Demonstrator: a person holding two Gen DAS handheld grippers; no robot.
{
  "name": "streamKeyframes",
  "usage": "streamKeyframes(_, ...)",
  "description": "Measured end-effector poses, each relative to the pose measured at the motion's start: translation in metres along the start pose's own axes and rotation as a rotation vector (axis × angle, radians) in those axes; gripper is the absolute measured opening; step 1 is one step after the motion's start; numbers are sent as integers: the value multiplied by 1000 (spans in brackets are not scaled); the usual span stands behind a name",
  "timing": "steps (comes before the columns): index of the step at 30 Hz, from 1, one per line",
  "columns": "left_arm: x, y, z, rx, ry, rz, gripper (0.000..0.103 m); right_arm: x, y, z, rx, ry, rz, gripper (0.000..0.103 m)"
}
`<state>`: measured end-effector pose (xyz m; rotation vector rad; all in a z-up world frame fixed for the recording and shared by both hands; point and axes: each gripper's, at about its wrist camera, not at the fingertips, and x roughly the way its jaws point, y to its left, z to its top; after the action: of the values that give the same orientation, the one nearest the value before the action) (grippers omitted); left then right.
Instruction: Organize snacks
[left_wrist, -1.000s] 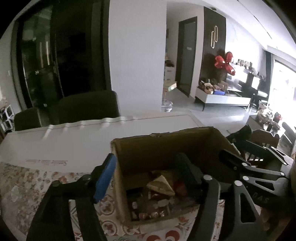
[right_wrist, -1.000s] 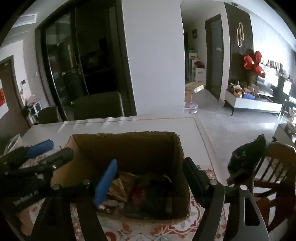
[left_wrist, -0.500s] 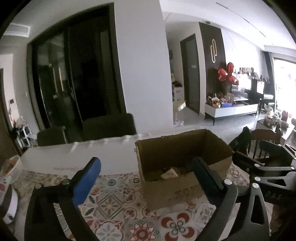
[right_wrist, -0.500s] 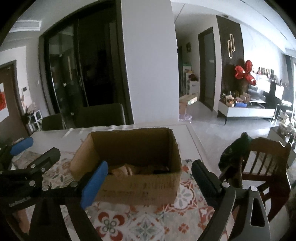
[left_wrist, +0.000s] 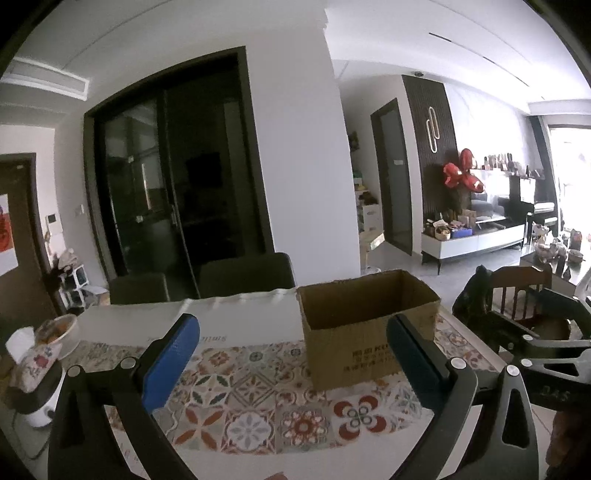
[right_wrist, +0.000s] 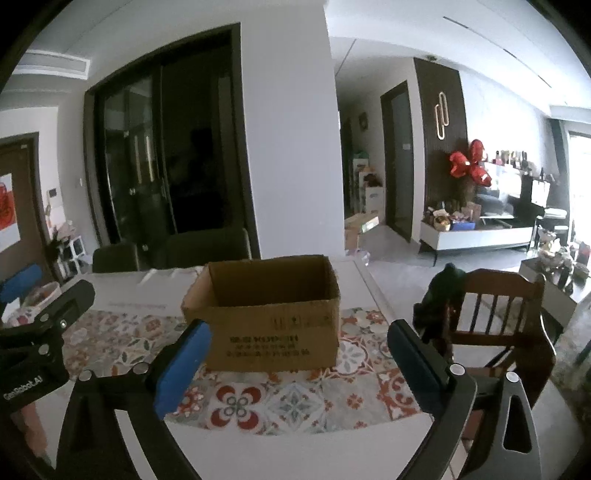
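Note:
An open brown cardboard box (left_wrist: 369, 332) (right_wrist: 273, 332) stands on the patterned table mat (left_wrist: 258, 398). From this low angle its contents are hidden. My left gripper (left_wrist: 291, 328) is well back from the box, wide open, with nothing between its blue pads. My right gripper (right_wrist: 299, 328) also sits back from the box, level with its front wall. Its jaws are still opening and nothing is between them. The right gripper's body (left_wrist: 546, 350) shows at the right edge of the left wrist view. The left gripper's body (right_wrist: 37, 332) shows at the left edge of the right wrist view.
A wooden chair (right_wrist: 498, 314) with a dark cloth draped on it stands right of the table. A tissue box (left_wrist: 33, 365) and a bowl (left_wrist: 57, 328) sit at the table's left end. Two dark chairs (left_wrist: 243, 273) line the far side. White tabletop (right_wrist: 295, 450) lies near me.
Both grippers have pulled back and up from the box and opened wider. The snacks inside the box, visible a second ago, are now hidden behind its front wall.

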<state>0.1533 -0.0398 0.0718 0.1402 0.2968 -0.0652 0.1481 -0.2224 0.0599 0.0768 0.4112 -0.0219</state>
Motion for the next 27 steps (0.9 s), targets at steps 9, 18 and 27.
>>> streamKeyframes(9,-39,7,-17,-21,20,-25,103,-52,10,-20,10,-39,-27,98)
streamKeyframes(18,-61,9,-25,-31,30,-39,103,-80,19,-27,-20,-61,-29,98)
streamKeyframes(27,-78,12,-26,-31,-4,-35,103,-91,21,-28,-25,-76,-31,98)
